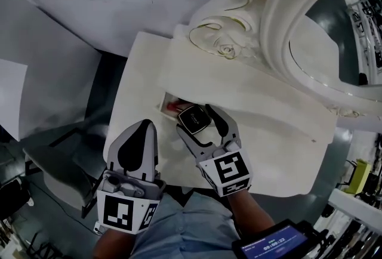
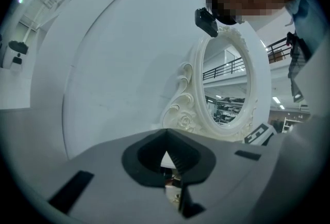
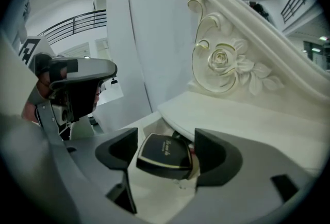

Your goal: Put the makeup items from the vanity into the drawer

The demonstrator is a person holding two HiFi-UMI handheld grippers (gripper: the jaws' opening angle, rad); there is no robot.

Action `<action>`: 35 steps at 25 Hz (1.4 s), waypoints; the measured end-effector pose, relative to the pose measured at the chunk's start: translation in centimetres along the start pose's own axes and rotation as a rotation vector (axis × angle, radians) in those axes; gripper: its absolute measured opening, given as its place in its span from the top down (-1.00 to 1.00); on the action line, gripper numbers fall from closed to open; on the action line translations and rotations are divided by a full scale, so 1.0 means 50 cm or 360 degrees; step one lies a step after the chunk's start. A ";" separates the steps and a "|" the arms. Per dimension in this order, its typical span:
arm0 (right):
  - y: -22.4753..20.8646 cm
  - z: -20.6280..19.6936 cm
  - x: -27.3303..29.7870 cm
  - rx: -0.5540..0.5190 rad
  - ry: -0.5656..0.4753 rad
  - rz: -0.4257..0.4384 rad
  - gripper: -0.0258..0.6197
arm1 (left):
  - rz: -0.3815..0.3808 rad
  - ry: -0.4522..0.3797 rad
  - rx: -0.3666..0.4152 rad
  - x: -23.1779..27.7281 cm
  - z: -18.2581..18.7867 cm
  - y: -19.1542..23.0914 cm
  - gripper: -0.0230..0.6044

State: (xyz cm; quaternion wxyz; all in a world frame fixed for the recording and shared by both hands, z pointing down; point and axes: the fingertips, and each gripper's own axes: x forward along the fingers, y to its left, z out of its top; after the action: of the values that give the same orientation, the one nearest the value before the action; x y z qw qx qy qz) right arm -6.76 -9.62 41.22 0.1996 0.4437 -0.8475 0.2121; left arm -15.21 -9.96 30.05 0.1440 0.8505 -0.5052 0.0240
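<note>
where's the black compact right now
In the head view, the black compact is near centre, clamped between the jaws of the right gripper, just above the open drawer at the left end of the vanity.

I count 1 left claw point(image 1: 145, 128), 1 right claw point(image 1: 197, 121), 1 black compact point(image 1: 193, 117), 1 open drawer point(image 1: 165, 101), 1 ornate mirror point(image 1: 334, 43) and 1 white table point(image 1: 268, 138).

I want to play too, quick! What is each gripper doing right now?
Left gripper: jaws shut, holding nothing.
Right gripper: jaws shut on the black compact.
</note>
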 end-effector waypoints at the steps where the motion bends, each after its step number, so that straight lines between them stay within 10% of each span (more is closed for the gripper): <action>1: -0.001 0.009 -0.007 -0.0006 -0.0039 -0.0016 -0.14 | -0.0008 0.0000 0.0001 0.002 0.000 -0.003 0.93; 9: -0.037 -0.005 -0.036 -0.0050 -0.0058 -0.0196 -0.07 | -0.0065 0.0005 -0.0002 0.015 0.000 -0.021 0.93; 16: -0.018 0.030 -0.061 -0.0467 -0.0182 -0.0182 0.86 | -0.0073 0.0007 0.0002 0.014 -0.001 -0.020 0.93; 26: 0.008 -0.053 -0.008 -0.0122 0.0175 -0.0051 0.89 | -0.0098 0.0025 0.0006 0.015 -0.004 -0.025 0.93; 35: -0.003 -0.030 -0.027 -0.0101 0.0038 -0.0124 0.88 | -0.0120 -0.0008 0.0028 0.020 0.006 -0.029 0.93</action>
State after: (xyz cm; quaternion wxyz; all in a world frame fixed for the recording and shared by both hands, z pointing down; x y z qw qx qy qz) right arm -5.68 -7.97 41.79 0.2318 0.4672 -0.8335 0.1825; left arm -13.52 -10.24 29.62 0.1360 0.8703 -0.4729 0.0209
